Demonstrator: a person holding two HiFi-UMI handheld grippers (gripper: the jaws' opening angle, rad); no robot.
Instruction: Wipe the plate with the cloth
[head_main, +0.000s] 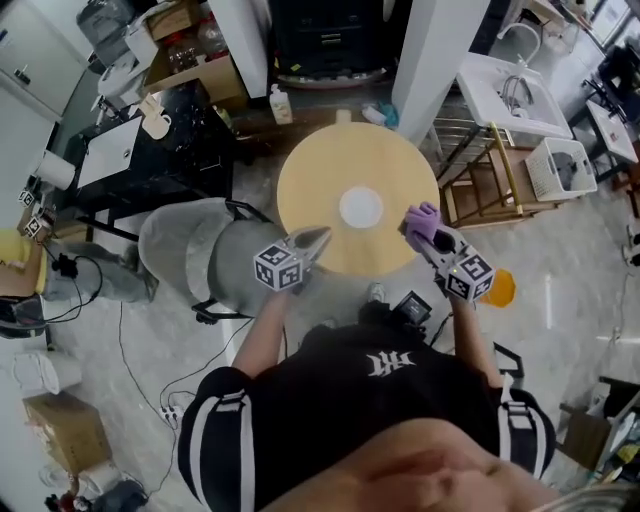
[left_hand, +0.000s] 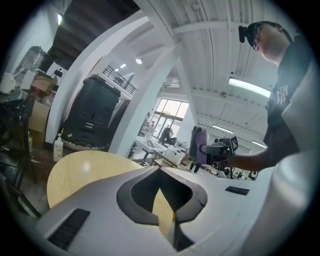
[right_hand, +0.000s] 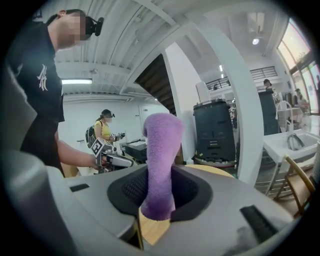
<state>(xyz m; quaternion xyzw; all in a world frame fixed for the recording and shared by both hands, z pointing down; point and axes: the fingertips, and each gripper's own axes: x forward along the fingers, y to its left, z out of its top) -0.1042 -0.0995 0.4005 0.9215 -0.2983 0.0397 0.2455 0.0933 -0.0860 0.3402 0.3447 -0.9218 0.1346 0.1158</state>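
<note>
A small white plate (head_main: 361, 207) lies at the middle of a round pale wooden table (head_main: 310, 170). My left gripper (head_main: 320, 237) hovers over the table's near left edge, jaws shut with nothing between them; its own view shows the closed tips (left_hand: 160, 171) above the tabletop (left_hand: 85, 170). My right gripper (head_main: 418, 229) is at the table's near right edge, shut on a purple cloth (head_main: 424, 218). In the right gripper view the cloth (right_hand: 161, 150) stands upright out of the jaws. The plate shows in neither gripper view.
A grey padded seat (head_main: 190, 250) stands left of the table, a wooden rack (head_main: 490, 185) and white sink (head_main: 510, 95) to the right. A white bottle (head_main: 281, 104) sits beyond the table. An orange object (head_main: 500, 288) lies on the floor. Another person (right_hand: 102, 131) stands far off.
</note>
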